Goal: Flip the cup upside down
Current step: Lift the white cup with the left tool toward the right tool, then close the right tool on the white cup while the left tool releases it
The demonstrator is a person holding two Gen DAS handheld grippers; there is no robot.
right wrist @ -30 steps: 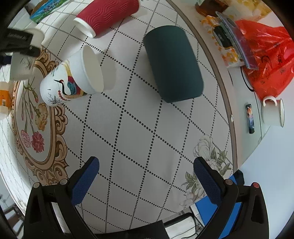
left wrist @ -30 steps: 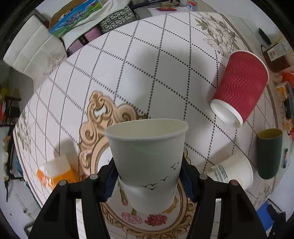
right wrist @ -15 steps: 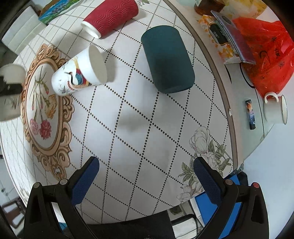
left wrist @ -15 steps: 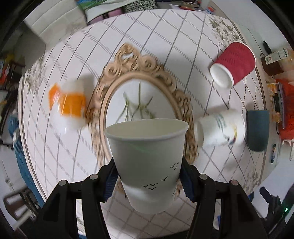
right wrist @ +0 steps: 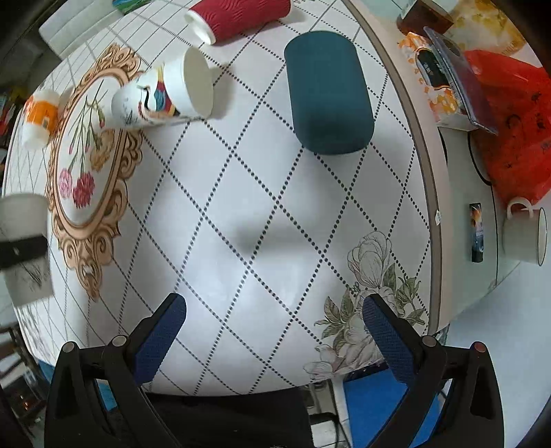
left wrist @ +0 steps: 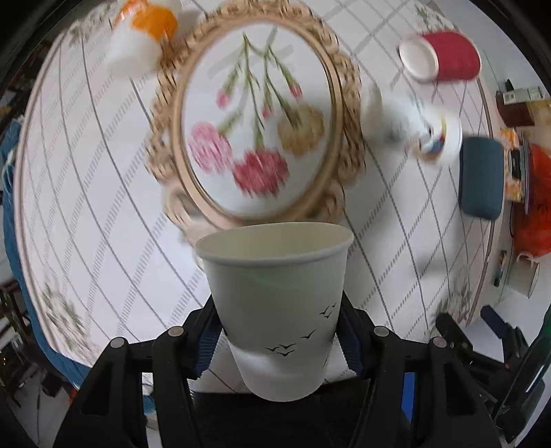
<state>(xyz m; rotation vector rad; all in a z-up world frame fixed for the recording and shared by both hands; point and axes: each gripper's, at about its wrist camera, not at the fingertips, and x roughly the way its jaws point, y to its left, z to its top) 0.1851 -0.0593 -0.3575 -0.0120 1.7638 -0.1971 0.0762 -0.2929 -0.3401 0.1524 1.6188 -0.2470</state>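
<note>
My left gripper is shut on a pale green paper cup with small black birds. It holds the cup in the air above the near part of the round table, with the mouth pointing away from the camera toward the tabletop. The same cup and gripper show blurred at the left edge of the right wrist view. My right gripper is open and empty above the near part of the table.
On the patterned round table lie a red ribbed cup, a white crane-print cup, a dark teal cup and an orange-and-white cup. A red bag, boxes and a white mug sit at the right.
My left gripper has tipped forward and down with the cup, so the table now fills its view from above. My right gripper has risen and pulled back slightly.
</note>
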